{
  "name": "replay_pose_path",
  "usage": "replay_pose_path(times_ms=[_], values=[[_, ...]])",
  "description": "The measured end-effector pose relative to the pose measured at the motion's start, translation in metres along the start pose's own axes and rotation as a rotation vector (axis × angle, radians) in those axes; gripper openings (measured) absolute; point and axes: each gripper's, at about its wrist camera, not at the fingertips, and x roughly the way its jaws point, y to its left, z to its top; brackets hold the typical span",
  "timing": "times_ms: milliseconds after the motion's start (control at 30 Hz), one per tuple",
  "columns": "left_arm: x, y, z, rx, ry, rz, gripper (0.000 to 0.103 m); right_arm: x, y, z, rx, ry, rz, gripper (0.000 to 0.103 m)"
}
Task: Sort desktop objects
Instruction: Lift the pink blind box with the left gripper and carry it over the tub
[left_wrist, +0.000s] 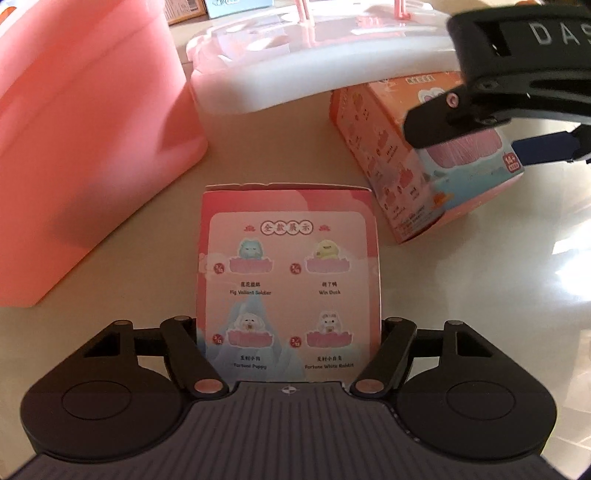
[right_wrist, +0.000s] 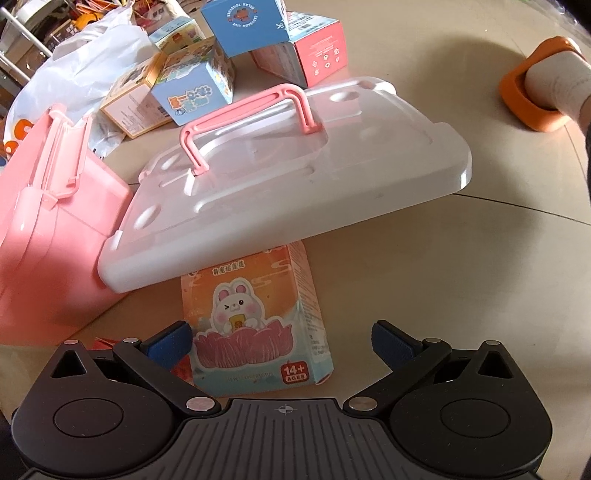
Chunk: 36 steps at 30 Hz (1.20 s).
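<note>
While the lid (right_wrist: 288, 177) lies off the bin (left_wrist: 85, 147) | left claw (left_wrist: 288, 332) hugs pink box (left_wrist: 290, 266) to lift it | right claw (right_wrist: 280, 343) gapes wide around rabbit box (right_wrist: 255, 314), ready to pinch.

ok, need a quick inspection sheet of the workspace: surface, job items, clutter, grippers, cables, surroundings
Surface: beige table, glossy, with glare.
Job's things: pink storage bin at left; its white lid with pink handle is off, propped tilted over the rabbit box. The character-chart box lies flat between the left gripper's fingers.
Clutter: pile of toy boxes behind the lid; white plastic bag; orange holder with a white roll.
Grippers: left gripper shut on the character-chart box; right gripper open, straddling the rabbit box.
Cables: nothing seen.
Surroundings: cluttered shelving at far left, blurred.
</note>
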Motion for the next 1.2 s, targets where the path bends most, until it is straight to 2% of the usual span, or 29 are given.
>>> replay_pose_path(times_ms=[133, 333, 600, 767, 1100, 1200], values=[[-0.007, -0.004, -0.003, 0.003, 0.022, 0.003, 0.071, 0.003, 0.001, 0.000, 0.005, 0.000, 0.013, 0.103], [-0.038, -0.011, -0.013, 0.048, -0.008, 0.035, 0.071, 0.001, 0.002, -0.003, 0.000, -0.008, -0.002, 0.103], [-0.112, 0.003, -0.017, 0.030, -0.104, 0.070, 0.071, -0.012, 0.010, -0.016, -0.065, -0.005, -0.058, 0.103], [-0.144, 0.016, -0.002, -0.004, -0.145, 0.076, 0.071, -0.022, 0.019, -0.030, -0.126, -0.005, -0.083, 0.103], [-0.207, 0.041, 0.029, -0.072, -0.225, 0.087, 0.071, -0.042, 0.022, -0.045, -0.169, -0.037, -0.060, 0.103], [-0.219, 0.064, 0.040, -0.076, -0.241, 0.135, 0.071, -0.045, 0.019, -0.044, -0.149, -0.047, -0.058, 0.103]])
